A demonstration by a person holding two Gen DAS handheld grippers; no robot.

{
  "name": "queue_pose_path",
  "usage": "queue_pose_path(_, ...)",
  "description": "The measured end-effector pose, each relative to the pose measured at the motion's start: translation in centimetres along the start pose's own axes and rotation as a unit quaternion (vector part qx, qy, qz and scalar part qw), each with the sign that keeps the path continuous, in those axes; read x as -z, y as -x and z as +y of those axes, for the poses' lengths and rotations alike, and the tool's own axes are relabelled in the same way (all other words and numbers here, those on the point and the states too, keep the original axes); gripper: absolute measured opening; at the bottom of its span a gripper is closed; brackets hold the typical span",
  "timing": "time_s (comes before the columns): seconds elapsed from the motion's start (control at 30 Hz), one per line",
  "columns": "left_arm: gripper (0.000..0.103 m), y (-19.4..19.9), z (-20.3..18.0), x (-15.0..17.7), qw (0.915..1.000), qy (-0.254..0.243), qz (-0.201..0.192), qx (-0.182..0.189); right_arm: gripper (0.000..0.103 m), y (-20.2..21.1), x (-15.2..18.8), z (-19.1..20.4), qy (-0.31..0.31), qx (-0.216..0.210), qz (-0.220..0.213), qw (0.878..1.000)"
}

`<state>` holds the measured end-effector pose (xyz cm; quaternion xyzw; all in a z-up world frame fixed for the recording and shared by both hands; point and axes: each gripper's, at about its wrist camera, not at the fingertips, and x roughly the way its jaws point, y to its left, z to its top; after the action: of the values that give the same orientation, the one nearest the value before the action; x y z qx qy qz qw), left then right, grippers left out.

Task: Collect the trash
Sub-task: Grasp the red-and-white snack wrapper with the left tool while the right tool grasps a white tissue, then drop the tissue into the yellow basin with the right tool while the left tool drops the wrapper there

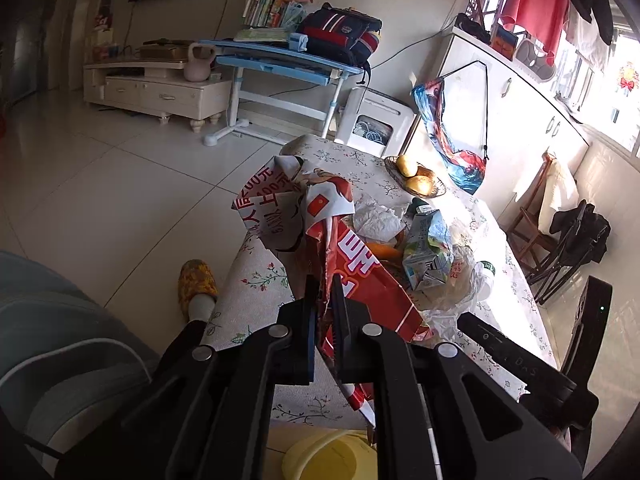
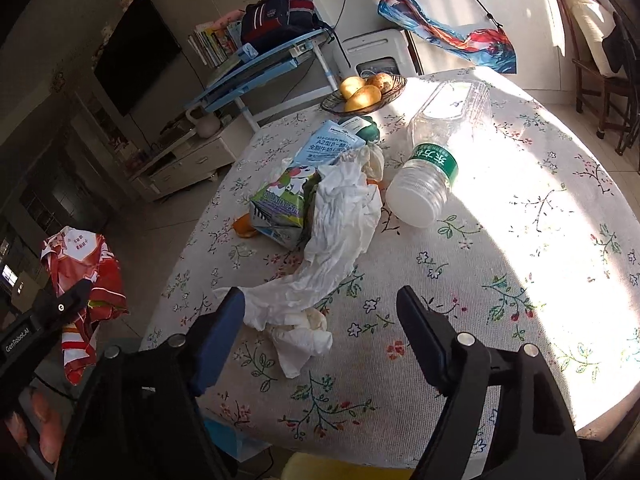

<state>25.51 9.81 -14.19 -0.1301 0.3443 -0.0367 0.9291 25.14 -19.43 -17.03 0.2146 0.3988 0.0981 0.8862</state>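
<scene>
My left gripper [image 1: 325,292] is shut on a crumpled red and white printed wrapper [image 1: 316,216] and holds it in the air beside the table's left edge; the wrapper also shows in the right wrist view [image 2: 86,280]. My right gripper [image 2: 320,304] is open low over the floral tablecloth [image 2: 500,280], its jaws on either side of a crumpled white tissue [image 2: 320,264]. Behind the tissue lie a crushed milk carton [image 2: 292,200], an orange peel [image 2: 244,229] and an empty plastic bottle [image 2: 436,160] on its side.
A wicker basket with fruit [image 2: 364,94] stands at the table's far edge. A yellow bin [image 1: 332,456] sits below the table's near edge. A blue desk [image 1: 280,60], a TV cabinet [image 1: 160,88] and dark chairs [image 1: 568,248] surround the table.
</scene>
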Motion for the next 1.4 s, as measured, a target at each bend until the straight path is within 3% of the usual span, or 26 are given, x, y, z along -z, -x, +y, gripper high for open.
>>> queue_pose_path(0.2, 0.008, -0.1, 0.4, 0.2, 1.0000, 0.005, 0.004, 0.006, 0.043, -2.4, -0.7, -0.6, -0.039, -0.033, 0.024, 0.998)
queue_pose_path(0.27, 0.008, -0.2, 0.5, 0.3, 1.0000, 0.005, 0.004, 0.006, 0.018, -2.6, -0.8, -0.7, -0.048, -0.047, 0.027, 0.997)
queue_pose_path(0.37, 0.008, -0.1, 0.5, 0.3, 1.0000, 0.005, 0.003, 0.007, 0.009, -1.3, -1.0, -0.4, -0.050, -0.063, 0.012, 0.997)
queue_pose_path(0.63, 0.008, 0.6, 0.0, 0.4, 0.9999, 0.007, -0.003, 0.016, 0.008, 4.7, -2.2, -0.3, -0.051, -0.104, -0.049, 0.992)
queue_pose_path(0.93, 0.008, 2.5, -1.3, 0.3, 0.9993, -0.008, -0.017, 0.033, 0.008, 8.0, -1.0, -0.9, -0.019, -0.086, -0.058, 0.994)
queue_pose_path(1.2, 0.008, 3.9, -2.6, 1.0, 0.9985, -0.024, -0.016, 0.046, 0.008, 9.8, 2.9, 0.6, 0.046, -0.076, -0.030, 0.996)
queue_pose_path(1.4, 0.008, 5.0, -3.6, 1.8, 0.9976, -0.038, -0.016, 0.056, 0.008, 9.0, 7.1, 1.7, 0.105, -0.053, 0.027, 0.993)
